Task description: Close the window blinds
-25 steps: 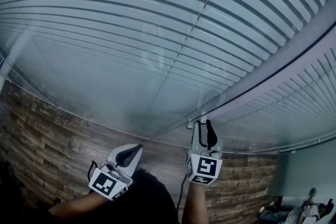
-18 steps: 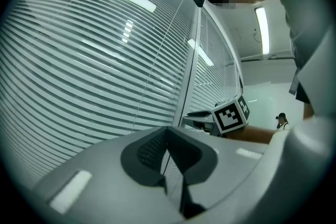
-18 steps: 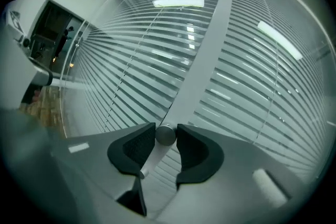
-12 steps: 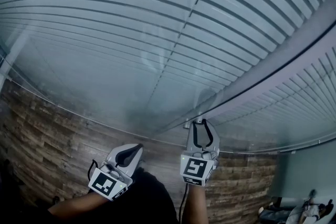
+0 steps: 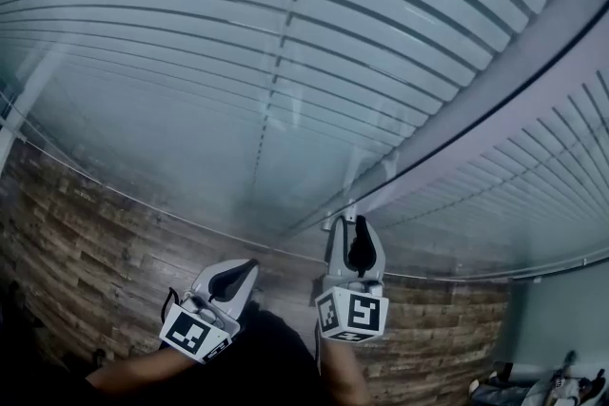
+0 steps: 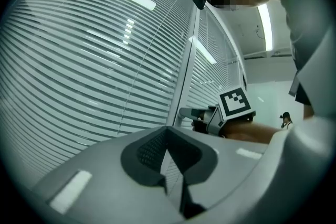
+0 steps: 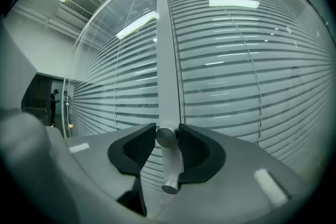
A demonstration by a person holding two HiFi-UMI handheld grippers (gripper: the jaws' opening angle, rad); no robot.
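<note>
Right claw (image 7: 167, 132), jaws just closing, grips the silver cylindrical metal knob (image 7: 170, 165) on the pale grey vertical frame post (image 7: 167, 60) between white slatted window blinds (image 7: 236, 60). Left claw (image 6: 167, 134), jaws together and holding nothing, hangs left of the post.

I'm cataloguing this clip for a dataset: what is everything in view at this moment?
Window blinds: two panels, white, behind glass straight ahead.
Frame post: one, pale grey, between the two panels.
Metal knob: one, silver, in front of the post's lower end.
Floor: one, brown wood pattern, below the blinds.
Small items: count unclear, dark, on the floor at far right.
Left gripper: one, grey, jaws together with nothing between them, short of the blinds.
Right gripper: one, grey, clamped on the metal knob, jaws just closed a little further.
</note>
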